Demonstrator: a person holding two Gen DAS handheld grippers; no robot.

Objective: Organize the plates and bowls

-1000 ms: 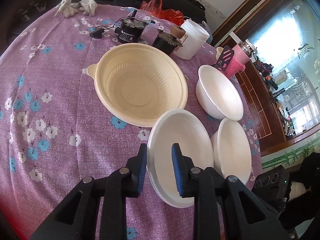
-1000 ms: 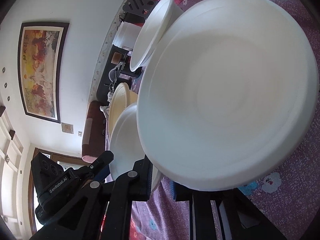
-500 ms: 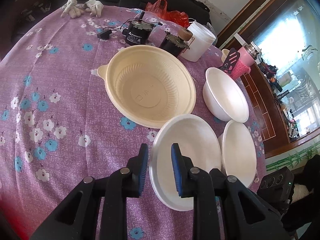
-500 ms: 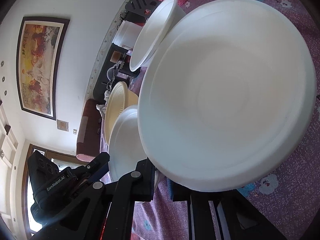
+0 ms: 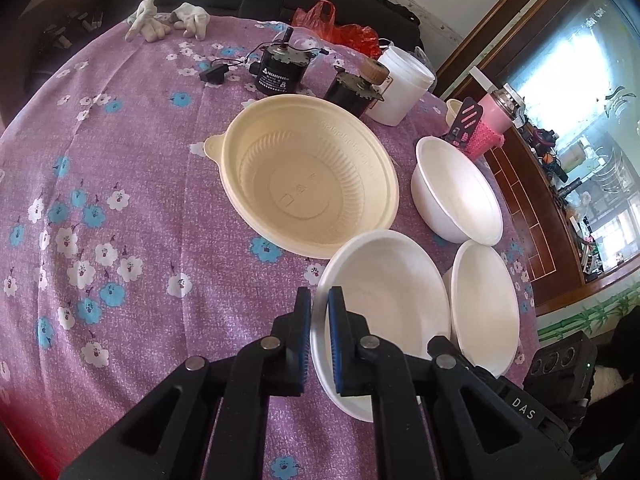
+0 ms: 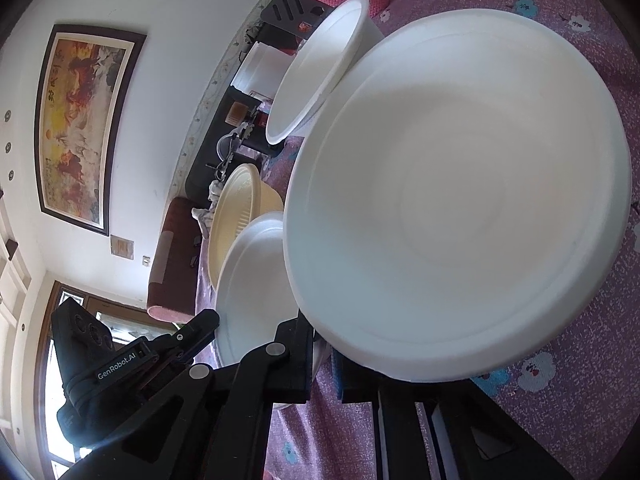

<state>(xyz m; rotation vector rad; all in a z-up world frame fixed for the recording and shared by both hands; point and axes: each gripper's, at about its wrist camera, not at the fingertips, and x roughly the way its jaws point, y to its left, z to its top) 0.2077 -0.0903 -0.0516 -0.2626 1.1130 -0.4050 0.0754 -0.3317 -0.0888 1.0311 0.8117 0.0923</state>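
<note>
- White foam rims are sitting between both sets of jaws: we are clamping the left gripper (image 5: 319,312) on the near edge of one white plate (image 5: 390,304) and the right gripper (image 6: 322,354) on the edge of a second white plate (image 6: 460,200).
- At one o'clock from the left gripper a white bowl (image 5: 456,200) is standing; at twelve, the large beige bowl (image 5: 308,176).
- We are judging this as the pick-up step. Next we are likely needing to lift one plate clear and stack it on the other, keeping the thin rims from buckling.
- Purple flowered cloth (image 5: 100,200) is covering the round table, with small motors (image 5: 280,68), a white tub (image 5: 402,84) and gloves (image 5: 168,22) at the far edge.
- Beyond, a framed painting (image 6: 80,120) is hanging on a white wall.
</note>
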